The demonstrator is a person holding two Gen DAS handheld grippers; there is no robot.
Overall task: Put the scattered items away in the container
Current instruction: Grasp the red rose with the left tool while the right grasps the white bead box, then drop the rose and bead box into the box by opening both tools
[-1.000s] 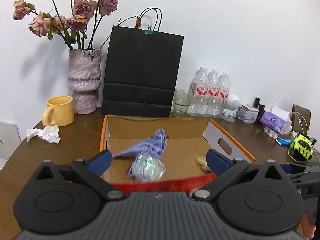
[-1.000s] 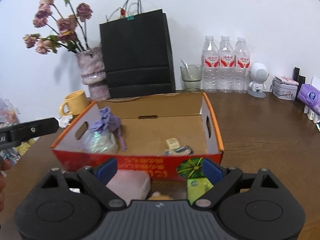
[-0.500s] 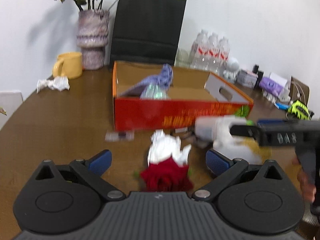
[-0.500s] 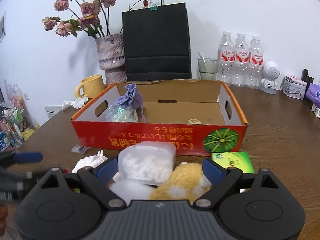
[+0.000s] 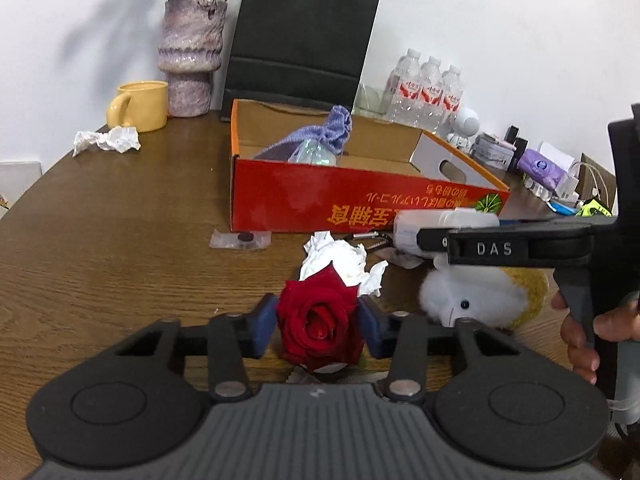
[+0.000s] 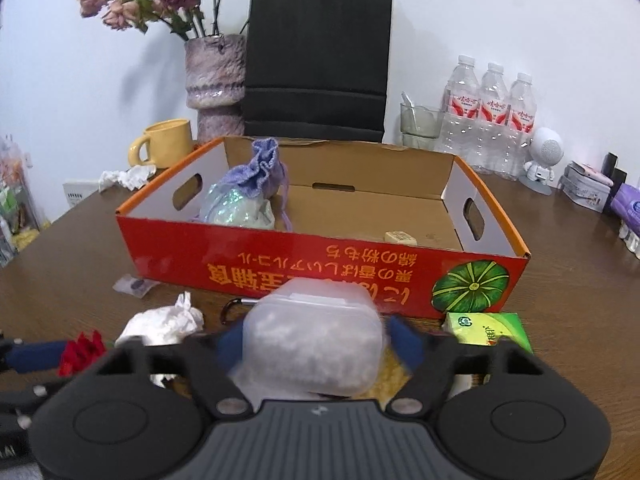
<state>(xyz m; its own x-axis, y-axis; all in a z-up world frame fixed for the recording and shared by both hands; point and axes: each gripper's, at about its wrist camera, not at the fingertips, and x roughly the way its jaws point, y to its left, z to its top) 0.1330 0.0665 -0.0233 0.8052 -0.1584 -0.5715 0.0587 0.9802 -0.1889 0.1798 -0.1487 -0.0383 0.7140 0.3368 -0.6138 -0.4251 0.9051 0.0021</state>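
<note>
1. The left gripper [image 5: 318, 326] is closing on a red rose [image 5: 319, 322] lying on the table [image 5: 100, 240]; its blue pads are touching both sides of the bloom after just closing in.
2. The right gripper [image 6: 316, 340] is closing around a clear tub [image 6: 314, 344] of white bits. The tub is sitting between its blue pads, which have just been closing; the picture is blurred, so firm contact is hard to tell.
3. A hand [image 5: 592, 332] is holding the right gripper's handle at the right edge of the left view.
4. A red box [image 6: 320, 272] is standing open just behind both items, near the middle of the table.
5. Inside the box, a purple pouch [image 6: 260, 172] is resting on a shiny bag [image 6: 240, 208] at the left end, and a small tile [image 6: 400, 237] is lying near the front wall.
6. A crumpled tissue [image 5: 340, 260] is lying just behind the rose.
7. A plush toy [image 5: 480, 296] is lying right of the rose, under the right gripper.
8. A green packet [image 6: 488, 328] is sitting in front of the box's right corner.
9. A small plastic sachet [image 5: 242, 239] is lying by the box's left front corner.
</note>
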